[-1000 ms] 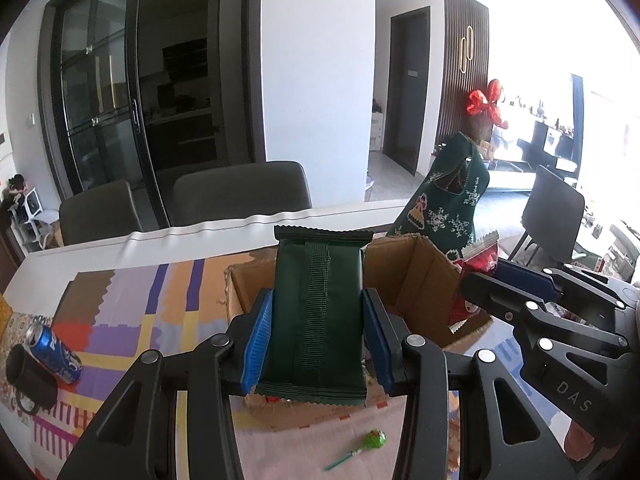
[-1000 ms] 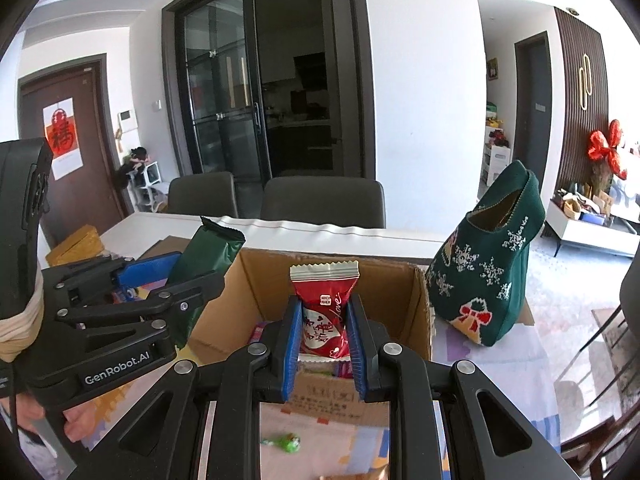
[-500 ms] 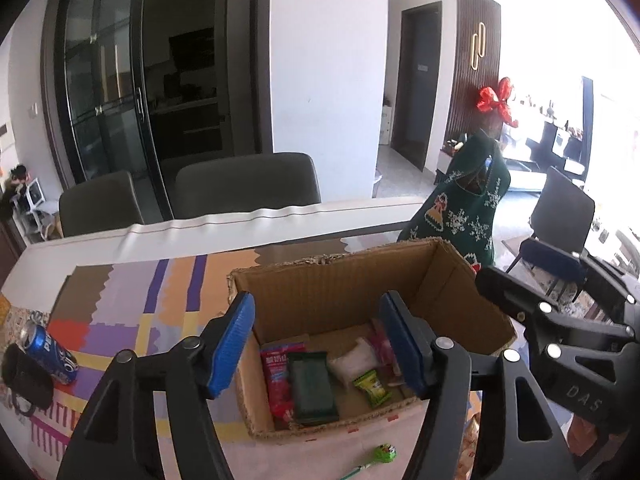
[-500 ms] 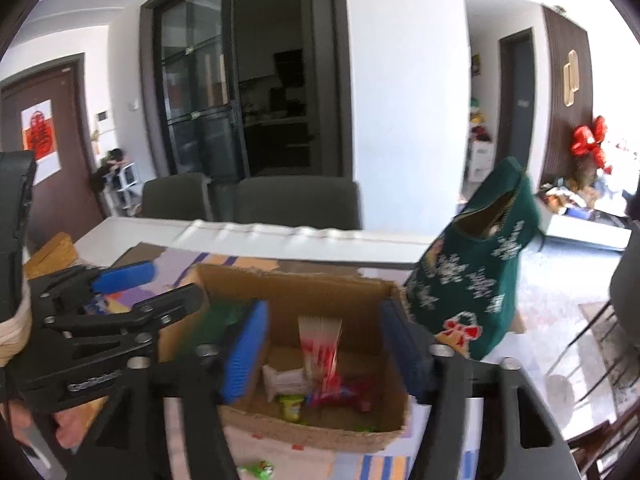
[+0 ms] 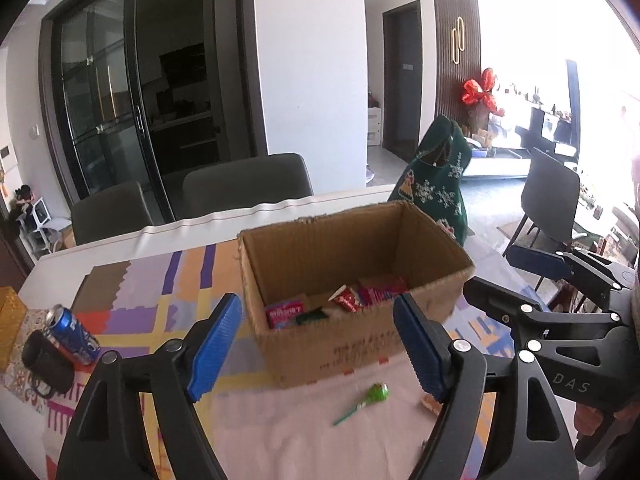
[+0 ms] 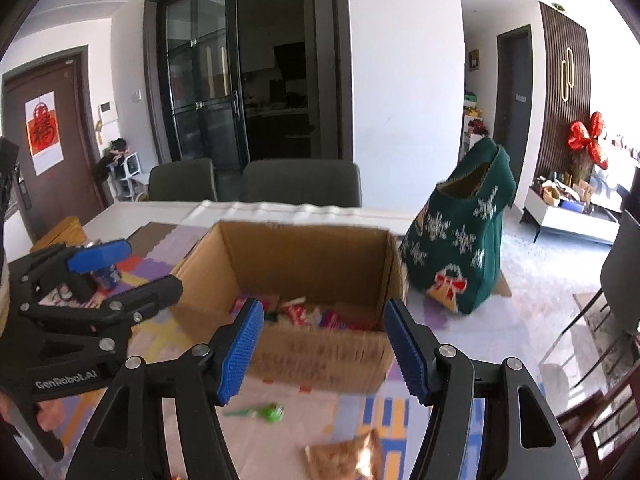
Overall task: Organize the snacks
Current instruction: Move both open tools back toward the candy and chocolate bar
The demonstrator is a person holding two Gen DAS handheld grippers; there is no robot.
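An open cardboard box [image 5: 348, 248] stands on the patterned table mat, with red, pink and green snack packets [image 5: 348, 298] lying inside. My left gripper [image 5: 317, 304] hangs just in front of the box; its jaws are opening and nothing is between them. My right gripper [image 6: 324, 306] hovers before the same box [image 6: 304, 256], open and holding nothing. A green lollipop [image 5: 378, 393] lies on the mat in front of the box. A golden-brown packet [image 6: 344, 456] lies nearer, below the right gripper.
A green Christmas bag [image 6: 460, 256] stands right of the box. A blue can [image 5: 72, 334] and a black mug [image 5: 48, 364] sit at the left on the mat, beside a yellow box [image 5: 8, 328]. Grey chairs [image 5: 248, 180] line the table's far side.
The left gripper let go of the green packet and the right let go of the red one; both packets now lie in the box. Both grippers opened and drew back from it.
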